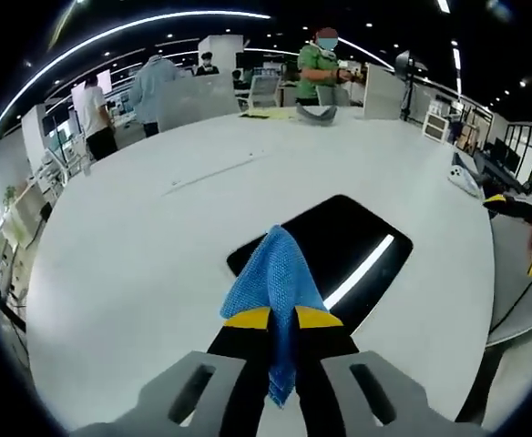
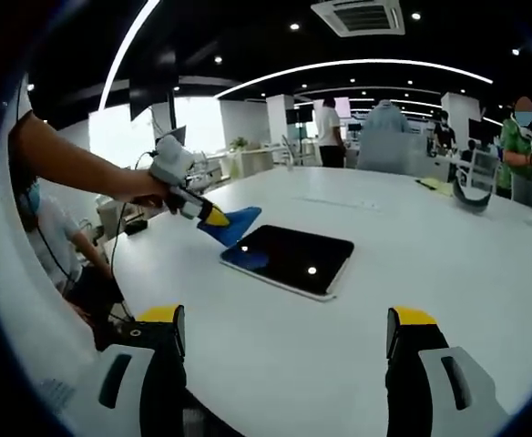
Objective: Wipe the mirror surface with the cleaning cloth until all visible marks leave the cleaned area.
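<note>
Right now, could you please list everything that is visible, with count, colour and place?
flat dark rectangular mirror: one, black, lying on the table.
blue woven cleaning cloth: one, blue, clamped in the left tool, above the mirror's near corner.
large white table: one, white, under the mirror.
people in the background: several, standing beyond the table.
left tool: one, black with yellow tips, shut on the cloth.
right tool: one, open, holding nothing.
</note>
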Demonstrator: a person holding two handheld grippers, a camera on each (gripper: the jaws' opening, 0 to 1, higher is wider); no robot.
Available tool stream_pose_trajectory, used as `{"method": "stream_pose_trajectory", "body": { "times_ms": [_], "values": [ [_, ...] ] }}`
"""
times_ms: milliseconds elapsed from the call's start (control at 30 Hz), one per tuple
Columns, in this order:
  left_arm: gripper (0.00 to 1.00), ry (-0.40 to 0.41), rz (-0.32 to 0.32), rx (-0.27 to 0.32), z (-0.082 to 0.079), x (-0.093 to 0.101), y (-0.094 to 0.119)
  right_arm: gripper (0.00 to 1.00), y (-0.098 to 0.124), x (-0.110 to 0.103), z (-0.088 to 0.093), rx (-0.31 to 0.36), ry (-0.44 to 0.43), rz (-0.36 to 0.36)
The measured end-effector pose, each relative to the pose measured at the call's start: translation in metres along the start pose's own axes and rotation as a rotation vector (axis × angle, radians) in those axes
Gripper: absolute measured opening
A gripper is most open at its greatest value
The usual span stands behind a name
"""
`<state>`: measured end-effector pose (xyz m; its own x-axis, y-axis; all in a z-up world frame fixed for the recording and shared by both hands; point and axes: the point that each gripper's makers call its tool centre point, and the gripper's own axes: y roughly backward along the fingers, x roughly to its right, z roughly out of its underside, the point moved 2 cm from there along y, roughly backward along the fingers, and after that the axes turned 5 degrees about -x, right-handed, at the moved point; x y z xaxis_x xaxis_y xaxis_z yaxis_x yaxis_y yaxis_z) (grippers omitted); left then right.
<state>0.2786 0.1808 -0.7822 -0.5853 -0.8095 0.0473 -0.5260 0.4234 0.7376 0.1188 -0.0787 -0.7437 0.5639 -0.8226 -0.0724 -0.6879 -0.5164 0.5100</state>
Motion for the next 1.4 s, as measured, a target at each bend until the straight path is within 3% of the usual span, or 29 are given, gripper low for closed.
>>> {"method": "stream_pose_trajectory", "body": {
  "times_ms": [800,933,1033,1400],
  "values": [
    [0.08,-0.036,0.003,-0.070,-0.012,-0.007,-0.054,0.92,-0.009,-0.005,0.007,-0.064,0.008,-0.013],
    [0.14,-0.051,0.000,-0.087,-0.010,-0.008,-0.058,0.92,-0.010,-0.003,0.005,-0.065,0.007,-0.009],
    [0.27,-0.061,0.002,-0.104,-0.007,-0.007,-0.061,0.92,-0.011,-0.001,0.004,-0.065,0.002,-0.004],
    [0.29,-0.078,0.017,-0.100,-0.018,-0.015,-0.069,0.92,-0.017,0.001,0.006,-0.080,0.004,-0.014]
  ]
}}
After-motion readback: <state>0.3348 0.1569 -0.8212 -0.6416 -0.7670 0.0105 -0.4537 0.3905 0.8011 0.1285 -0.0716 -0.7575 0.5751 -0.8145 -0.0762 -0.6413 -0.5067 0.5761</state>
